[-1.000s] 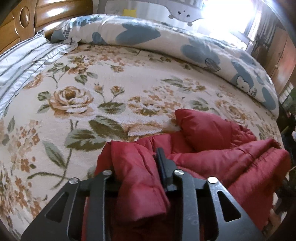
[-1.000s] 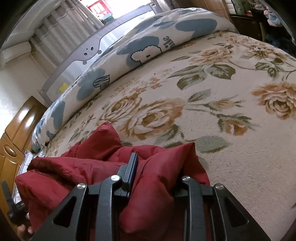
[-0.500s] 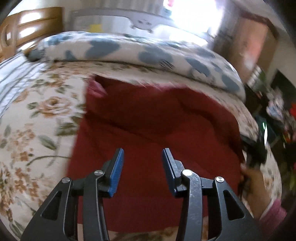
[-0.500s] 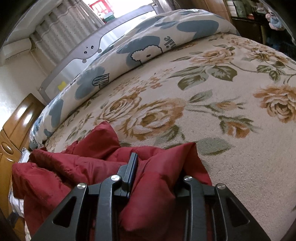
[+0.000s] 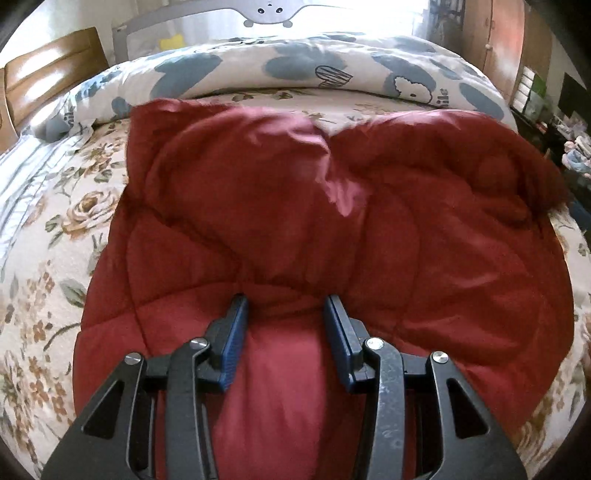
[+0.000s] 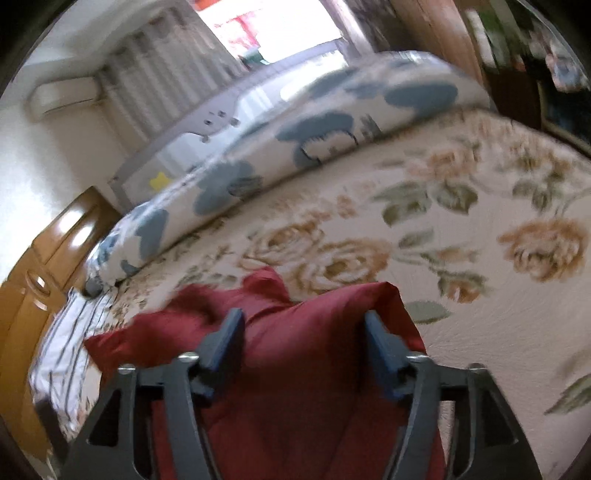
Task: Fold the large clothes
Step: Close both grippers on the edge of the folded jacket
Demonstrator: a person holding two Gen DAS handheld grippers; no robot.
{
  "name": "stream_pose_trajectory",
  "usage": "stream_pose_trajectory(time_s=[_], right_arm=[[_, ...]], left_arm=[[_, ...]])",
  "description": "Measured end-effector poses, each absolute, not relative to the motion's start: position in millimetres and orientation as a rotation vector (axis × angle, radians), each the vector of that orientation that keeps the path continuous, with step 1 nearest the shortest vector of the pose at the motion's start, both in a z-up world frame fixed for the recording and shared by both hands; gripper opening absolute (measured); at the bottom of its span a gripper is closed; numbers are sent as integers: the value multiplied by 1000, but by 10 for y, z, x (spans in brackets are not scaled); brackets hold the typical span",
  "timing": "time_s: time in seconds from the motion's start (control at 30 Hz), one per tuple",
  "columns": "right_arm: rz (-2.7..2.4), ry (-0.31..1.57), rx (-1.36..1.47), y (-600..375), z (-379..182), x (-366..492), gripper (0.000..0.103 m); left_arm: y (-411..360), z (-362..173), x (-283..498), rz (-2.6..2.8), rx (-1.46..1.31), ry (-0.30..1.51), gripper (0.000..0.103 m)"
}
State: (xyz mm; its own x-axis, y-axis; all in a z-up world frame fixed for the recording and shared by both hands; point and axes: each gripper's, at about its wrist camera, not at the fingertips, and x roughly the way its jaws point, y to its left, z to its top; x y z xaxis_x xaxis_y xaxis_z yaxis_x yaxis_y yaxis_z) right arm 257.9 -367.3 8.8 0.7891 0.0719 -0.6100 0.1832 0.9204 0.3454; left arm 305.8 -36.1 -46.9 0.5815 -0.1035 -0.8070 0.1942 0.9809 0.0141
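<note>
Blue pads: both grippers carry blue-faced pads on black linkage arms with silver bolts.
Left gripper (image 5: 283, 301): jaws spread apart, gripping nothing; a soft ridge of red fabric lies in the gap between the fingers, and whether the pads brush it cannot be told.
Right gripper (image 6: 304, 317): jaws wide apart, released; a raised fold of the same red fabric bulges up between the fingers, not pinched. This view is motion-blurred.
Red quilted coat (image 5: 332, 221): spread out broad on the bed in the left wrist view, its stitched panels showing, reaching from just under the left gripper towards the rolled duvet at the far side. A shallow notch breaks its far edge near the middle. In the right wrist view, only a bunched corner (image 6: 295, 332) shows, standing up in a peak ahead of the pads.
Floral bedspread (image 5: 44, 258): cream with tan roses and green leaves, under the coat and showing around it on the left and right.
Blue-and-white duvet (image 5: 295, 70): rolled along the far edge of the bed, printed with blue patches and a cartoon sheep, close beyond the coat's far edge.
Grey bed rail (image 5: 266, 11): behind the duvet, bright window light above it.
Wooden headboard (image 5: 48, 77): at the far left.
Striped sheet (image 6: 62, 350): at the left edge of the bed in the right wrist view, beside the coat.
</note>
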Motion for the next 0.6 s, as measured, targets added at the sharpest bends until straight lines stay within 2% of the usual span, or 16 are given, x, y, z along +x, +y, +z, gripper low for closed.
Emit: stream_pose_trajectory(time_s=[0.1, 0.27, 0.6], right_arm=[[40, 737, 275, -3328, 56, 2610, 75], [104, 931, 109, -2944, -359, 2929, 73], [19, 1003, 313, -3416, -732, 3466, 75]], left_arm=[[-379, -480, 3074, -165, 113, 937, 42], [-280, -423, 3167, -138, 117, 937, 42], [149, -674, 3704, -57, -10, 1017, 41]])
